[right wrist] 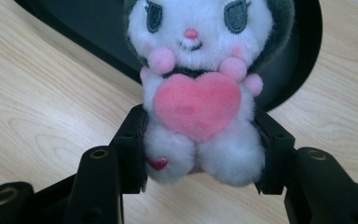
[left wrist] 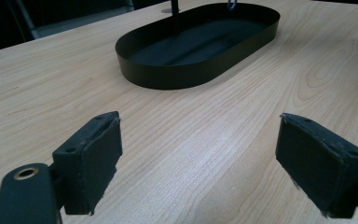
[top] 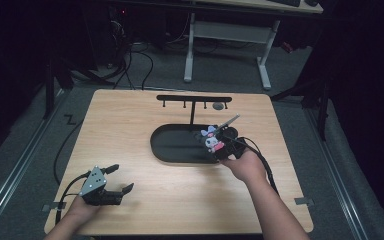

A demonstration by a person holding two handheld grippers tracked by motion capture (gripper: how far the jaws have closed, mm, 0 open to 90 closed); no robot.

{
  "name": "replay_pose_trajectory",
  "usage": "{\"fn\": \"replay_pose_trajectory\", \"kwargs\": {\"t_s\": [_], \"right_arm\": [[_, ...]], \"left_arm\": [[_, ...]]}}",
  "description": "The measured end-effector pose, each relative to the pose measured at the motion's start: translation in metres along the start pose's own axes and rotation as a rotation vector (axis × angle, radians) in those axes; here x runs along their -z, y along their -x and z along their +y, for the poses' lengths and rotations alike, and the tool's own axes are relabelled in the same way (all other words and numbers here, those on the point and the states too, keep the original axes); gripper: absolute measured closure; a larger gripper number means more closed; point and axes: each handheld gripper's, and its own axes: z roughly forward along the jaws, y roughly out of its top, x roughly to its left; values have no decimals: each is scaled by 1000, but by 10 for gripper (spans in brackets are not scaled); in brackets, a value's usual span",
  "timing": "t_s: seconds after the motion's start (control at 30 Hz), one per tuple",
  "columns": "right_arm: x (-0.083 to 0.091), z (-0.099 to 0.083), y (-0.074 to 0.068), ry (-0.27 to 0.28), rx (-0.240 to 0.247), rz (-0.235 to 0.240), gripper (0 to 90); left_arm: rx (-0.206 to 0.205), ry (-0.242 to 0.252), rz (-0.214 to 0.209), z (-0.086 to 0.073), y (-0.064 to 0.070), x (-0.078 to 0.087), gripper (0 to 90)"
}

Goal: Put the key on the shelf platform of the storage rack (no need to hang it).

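The right claw (right wrist: 200,154) is clamped on a plush (right wrist: 198,88), its two black jaws pressing the toy's lower body from either side. The plush is white with a dark hood, pink cheeks and nose, and holds a pink heart (right wrist: 196,105) against its chest; a small red heart is stitched on one foot. In the high view the right claw (top: 219,146) holds the plush (top: 212,140) just above the tray's rim at about 3 o'clock of the tray (top: 180,147), with the person's right hand (top: 245,167) behind it toward 5 o'clock. A thin grey rod (top: 228,121) slants up from the plush toward 1 o'clock. The tray is a black oval with a low wall, lying near the middle of the table (top: 130,115); a black post rises from its far side and carries a crossbar with small hooks (top: 194,99). The left claw (top: 119,179) rests at about 7 o'clock of the table, well apart from the tray, held by the left hand (top: 82,206), with the grey plate (top: 93,181) on top. Its jaws stand wide apart with nothing between them; in the left gripper view the left claw (left wrist: 198,158) frames bare wood, and the tray (left wrist: 177,74) lies beyond toward 12 o'clock. Behind the table, at 12 o'clock, a white-legged desk (top: 227,35) stands on grey floor with cables nearby.
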Motion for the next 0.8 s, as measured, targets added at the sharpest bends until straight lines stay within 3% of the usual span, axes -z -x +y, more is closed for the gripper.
{"fn": "replay_pose_trajectory", "kwargs": {"t_s": [0.37,0.8], "right_arm": [[-12,11,-1,-1,25,4,480],[-13,30,-4,16,27,2,480]], "left_arm": [[3,0,0,0,0,0,154],[1,0,2,0,0,0,154]]}}
